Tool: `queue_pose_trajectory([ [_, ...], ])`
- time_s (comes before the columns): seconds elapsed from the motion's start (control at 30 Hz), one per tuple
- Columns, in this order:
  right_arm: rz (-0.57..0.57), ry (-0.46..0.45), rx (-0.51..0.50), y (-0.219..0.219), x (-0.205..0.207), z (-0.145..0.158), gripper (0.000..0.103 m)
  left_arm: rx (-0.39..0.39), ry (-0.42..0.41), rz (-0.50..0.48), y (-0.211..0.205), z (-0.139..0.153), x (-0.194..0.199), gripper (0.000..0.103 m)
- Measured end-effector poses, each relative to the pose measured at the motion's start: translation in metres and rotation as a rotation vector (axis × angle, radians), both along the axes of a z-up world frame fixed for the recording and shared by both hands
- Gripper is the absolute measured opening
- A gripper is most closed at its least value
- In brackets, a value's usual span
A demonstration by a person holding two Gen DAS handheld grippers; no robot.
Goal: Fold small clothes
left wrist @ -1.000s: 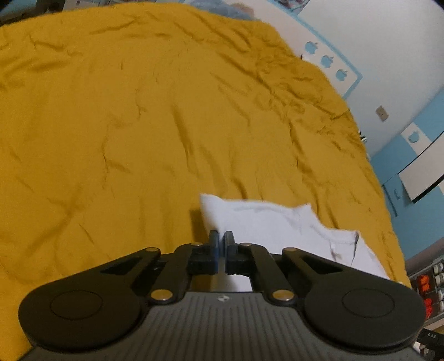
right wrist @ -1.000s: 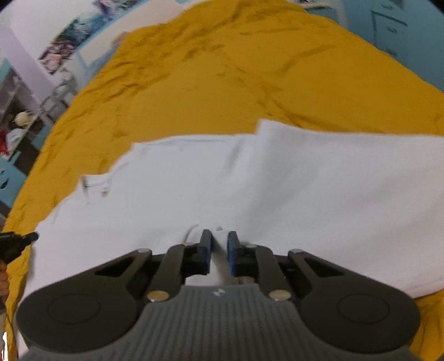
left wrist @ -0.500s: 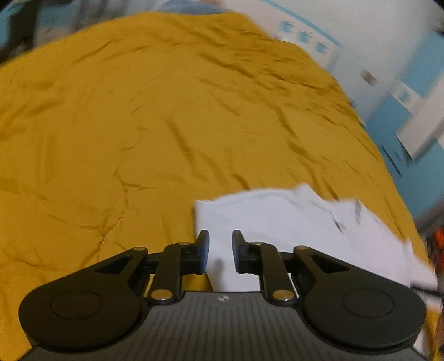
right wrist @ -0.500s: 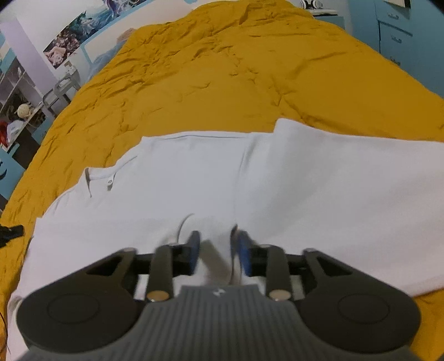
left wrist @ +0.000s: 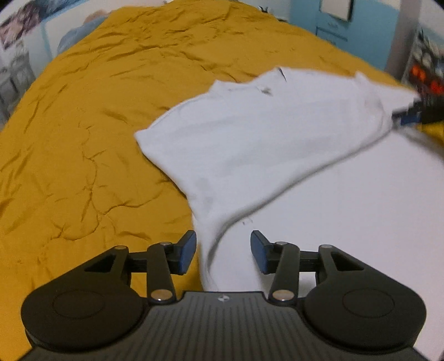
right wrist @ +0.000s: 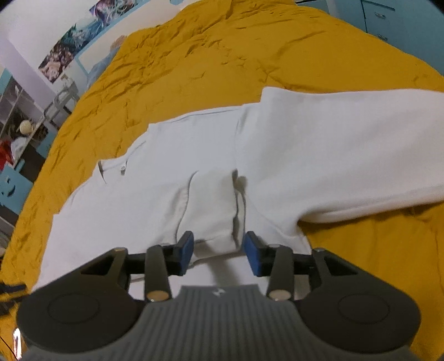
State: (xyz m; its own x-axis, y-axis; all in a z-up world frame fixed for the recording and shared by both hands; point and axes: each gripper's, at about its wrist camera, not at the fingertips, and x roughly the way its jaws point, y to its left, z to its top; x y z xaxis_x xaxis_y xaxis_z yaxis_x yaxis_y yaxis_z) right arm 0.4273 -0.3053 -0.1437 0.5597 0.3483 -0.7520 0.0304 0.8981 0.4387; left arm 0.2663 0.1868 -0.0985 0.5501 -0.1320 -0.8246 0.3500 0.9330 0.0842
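Observation:
A small white shirt point(right wrist: 211, 155) lies flat on the mustard-yellow bed cover point(right wrist: 222, 50), with one part folded over onto itself. My right gripper point(right wrist: 219, 251) is open, just above the shirt's near edge, with nothing in it. In the left wrist view the shirt point(left wrist: 263, 133) spreads right of centre with a folded edge running toward me. My left gripper point(left wrist: 223, 250) is open over that edge and holds nothing. The right gripper point(left wrist: 416, 113) shows blurred at the far right of the left wrist view.
The bed cover point(left wrist: 97, 125) is wrinkled and stretches far to the left and back. Shelves with small objects point(right wrist: 16, 133) stand beyond the bed's left side. Blue cabinets point(right wrist: 388, 19) stand at the back right.
Both grippers have opened and let go of the shirt. The left gripper has swung right, so the shirt now fills more of its view. The right gripper has pulled back slightly.

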Motion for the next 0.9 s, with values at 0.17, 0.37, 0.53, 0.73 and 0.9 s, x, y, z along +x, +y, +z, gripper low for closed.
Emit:
queue_pose_trajectory([
  [0.17,-0.029,0.016,0.044,-0.002,0.006,-0.006,0.04,0.084,-0.052,0.051,-0.007,-0.023,0.011,0.033],
  [0.37,-0.045,0.011,0.086,0.006,0.006,-0.002,0.004,0.04,-0.08,0.109,0.01,-0.016,0.012,0.009],
  [0.53,0.035,-0.053,0.01,0.029,-0.006,0.022,0.003,0.026,-0.082,0.161,0.029,-0.015,0.004,0.008],
  [0.73,-0.025,0.043,0.036,0.009,-0.01,-0.011,0.003,-0.006,-0.033,0.191,0.025,-0.028,0.005,0.009],
  [0.9,0.005,0.037,-0.015,0.012,-0.013,-0.002,0.006,-0.111,0.018,0.22,0.047,-0.014,0.001,0.026],
])
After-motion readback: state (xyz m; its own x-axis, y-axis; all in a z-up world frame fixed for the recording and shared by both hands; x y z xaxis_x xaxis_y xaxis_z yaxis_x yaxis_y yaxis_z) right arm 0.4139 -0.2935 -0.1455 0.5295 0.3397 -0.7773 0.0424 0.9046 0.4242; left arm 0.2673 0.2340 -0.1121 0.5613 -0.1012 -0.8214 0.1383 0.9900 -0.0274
